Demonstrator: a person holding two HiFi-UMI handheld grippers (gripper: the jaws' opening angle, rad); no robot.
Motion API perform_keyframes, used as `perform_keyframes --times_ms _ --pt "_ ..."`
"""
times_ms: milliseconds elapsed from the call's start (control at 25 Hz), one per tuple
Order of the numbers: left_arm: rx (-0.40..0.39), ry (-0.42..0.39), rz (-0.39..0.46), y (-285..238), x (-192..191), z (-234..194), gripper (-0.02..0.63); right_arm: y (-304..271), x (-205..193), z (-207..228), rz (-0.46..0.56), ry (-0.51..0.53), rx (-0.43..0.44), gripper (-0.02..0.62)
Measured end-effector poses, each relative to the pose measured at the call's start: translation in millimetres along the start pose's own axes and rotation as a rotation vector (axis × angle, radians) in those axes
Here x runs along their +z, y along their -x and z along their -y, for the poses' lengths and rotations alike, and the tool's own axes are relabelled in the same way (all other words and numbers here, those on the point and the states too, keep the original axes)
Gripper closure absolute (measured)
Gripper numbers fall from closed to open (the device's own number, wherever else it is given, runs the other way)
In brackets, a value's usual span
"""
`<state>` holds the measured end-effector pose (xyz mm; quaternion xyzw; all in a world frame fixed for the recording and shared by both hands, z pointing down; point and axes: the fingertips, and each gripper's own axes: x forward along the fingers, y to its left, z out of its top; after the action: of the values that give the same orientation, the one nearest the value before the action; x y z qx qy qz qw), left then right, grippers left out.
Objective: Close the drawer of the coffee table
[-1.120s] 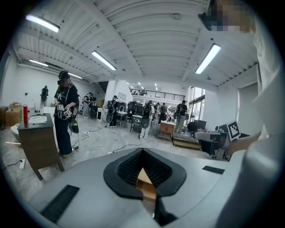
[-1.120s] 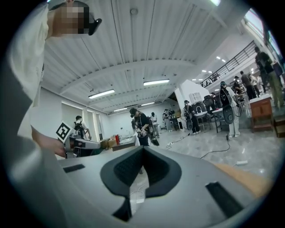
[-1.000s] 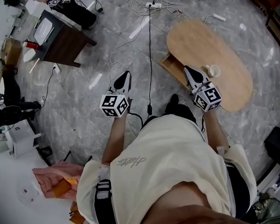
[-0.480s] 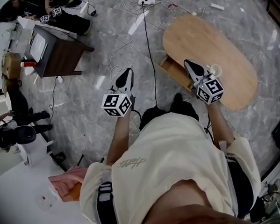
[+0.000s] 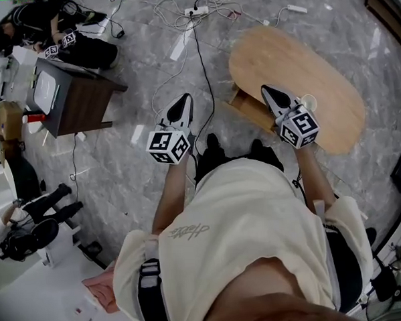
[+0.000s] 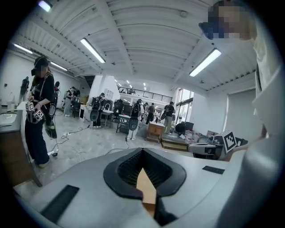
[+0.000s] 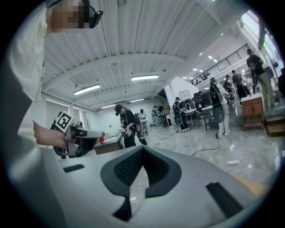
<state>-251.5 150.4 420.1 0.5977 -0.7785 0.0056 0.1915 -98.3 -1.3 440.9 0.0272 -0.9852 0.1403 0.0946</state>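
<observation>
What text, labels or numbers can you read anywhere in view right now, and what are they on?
Nothing can be read for certain.
Script print on the back of the person's shirt: too small and stylised to read.
Cubes on the left gripper and right gripper: square marker patterns only, no letters.

head view: high over the person, steeply down; left gripper [image 5: 181, 105] and right gripper [image 5: 273, 96] at mid-frame, coffee table [image 5: 296, 61] beyond the right one
left gripper view: close behind its jaws, facing level across the hall
right gripper view: likewise, ceiling filling its top
shared: each gripper view shows the other gripper at its edge
</observation>
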Motion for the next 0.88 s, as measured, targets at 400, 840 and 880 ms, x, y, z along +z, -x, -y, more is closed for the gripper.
perform_keyframes --times_ms 400,840,880 --pt "-0.221 -0.112 -0.093 1.3 11.4 -102.7 0.603 -49.8 29.2 -68.8 0.059 -0.019 -0.29 0.601" --pt "-0.396 -0.111 -0.177 -22.1 -16.7 -113.4 0.603 -42.6 19.0 -91.3 0.042 -0.038 -0.48 0.6" --pt "-0.414 -0.118 -0.184 -26.2 -17.8 -106.4 0.603 -37.8 17.5 -89.0 0.047 -0.045 -0.494 0.601"
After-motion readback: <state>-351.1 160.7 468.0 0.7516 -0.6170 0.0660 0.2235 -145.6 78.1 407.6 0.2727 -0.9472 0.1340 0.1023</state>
